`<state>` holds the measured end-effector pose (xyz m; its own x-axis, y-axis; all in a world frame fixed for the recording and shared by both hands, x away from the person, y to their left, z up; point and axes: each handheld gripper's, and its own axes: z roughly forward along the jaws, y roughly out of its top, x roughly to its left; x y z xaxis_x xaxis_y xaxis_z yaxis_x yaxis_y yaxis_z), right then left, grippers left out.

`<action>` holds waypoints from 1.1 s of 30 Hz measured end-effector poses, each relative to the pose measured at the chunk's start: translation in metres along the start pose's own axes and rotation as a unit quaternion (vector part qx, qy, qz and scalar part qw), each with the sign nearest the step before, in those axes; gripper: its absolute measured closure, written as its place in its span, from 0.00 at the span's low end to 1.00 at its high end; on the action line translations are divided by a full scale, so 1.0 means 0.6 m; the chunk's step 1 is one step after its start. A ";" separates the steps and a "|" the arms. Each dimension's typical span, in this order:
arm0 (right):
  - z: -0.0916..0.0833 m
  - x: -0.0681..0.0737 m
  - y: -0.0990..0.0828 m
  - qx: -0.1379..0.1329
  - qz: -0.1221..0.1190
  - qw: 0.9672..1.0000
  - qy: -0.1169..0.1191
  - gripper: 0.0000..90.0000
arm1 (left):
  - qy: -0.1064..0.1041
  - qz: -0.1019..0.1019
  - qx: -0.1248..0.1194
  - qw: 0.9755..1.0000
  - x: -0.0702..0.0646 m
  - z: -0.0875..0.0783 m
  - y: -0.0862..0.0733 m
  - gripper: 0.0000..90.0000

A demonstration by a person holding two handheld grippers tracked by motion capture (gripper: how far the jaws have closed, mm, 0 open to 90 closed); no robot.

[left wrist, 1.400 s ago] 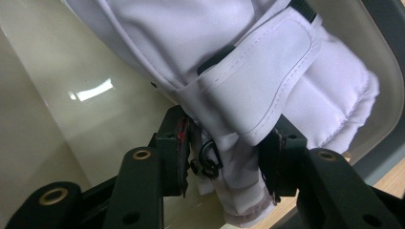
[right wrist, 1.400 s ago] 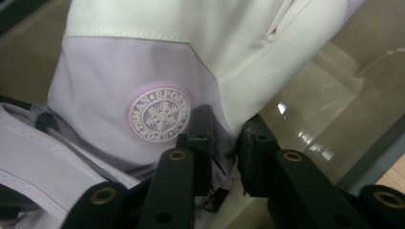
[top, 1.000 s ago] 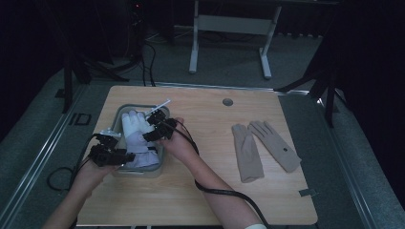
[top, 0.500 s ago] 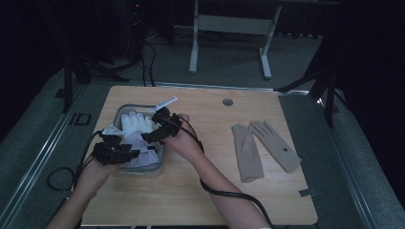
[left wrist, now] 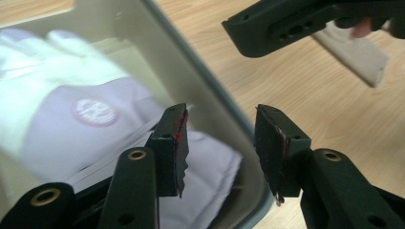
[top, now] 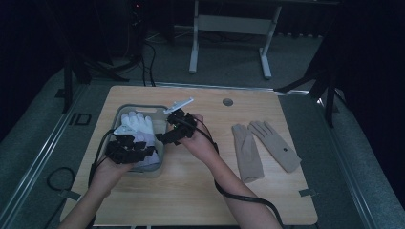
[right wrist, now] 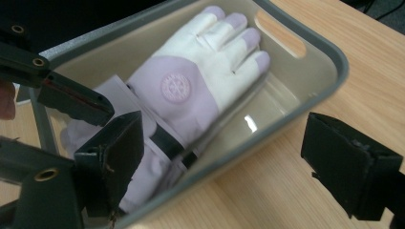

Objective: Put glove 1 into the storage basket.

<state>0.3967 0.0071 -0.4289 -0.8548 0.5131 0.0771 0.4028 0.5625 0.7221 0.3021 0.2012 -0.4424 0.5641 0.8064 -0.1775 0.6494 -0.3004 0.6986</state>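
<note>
A white and lilac glove lies palm-down in the grey tray at the table's left. My left gripper hovers over the tray's near right corner, jaws apart with nothing between them. Just right of the tray rim, my right gripper has just been opening its jaws; they stand wide with nothing held. The two grippers are close together, and the left one's jaw appears in the right gripper view.
Two beige gloves lie flat on the wooden table's right half. A round hole sits near the far edge. Cables trail from both grippers toward the near edge.
Both grippers have lifted off the glove in the tray and drawn back toward its near right side. The right gripper's jaws have spread wider and the glove stays in the tray.
</note>
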 end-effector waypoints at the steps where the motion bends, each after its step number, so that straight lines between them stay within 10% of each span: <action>1: -0.004 -0.004 -0.004 -0.001 0.001 1.000 -0.003 0.16 | -0.005 0.003 -0.001 1.000 -0.005 0.004 0.002 0.62; 8: -0.041 -0.030 -0.031 -0.021 0.009 1.000 -0.007 0.16 | -0.035 0.021 -0.011 0.999 -0.038 0.026 0.007 0.64; 22: -0.107 -0.077 -0.097 -0.045 0.049 0.997 -0.031 0.15 | -0.072 0.053 -0.049 0.995 -0.112 0.068 0.014 0.21; 33: -0.138 -0.095 -0.144 -0.045 0.039 0.996 -0.073 0.13 | -0.089 0.085 -0.076 0.990 -0.150 0.109 -0.002 0.14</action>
<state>0.3834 -0.1243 -0.4387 -0.7624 0.6459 0.0392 0.4300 0.4605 0.7766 0.2840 0.0955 -0.4726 0.7479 0.6445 -0.1588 0.4617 -0.3333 0.8220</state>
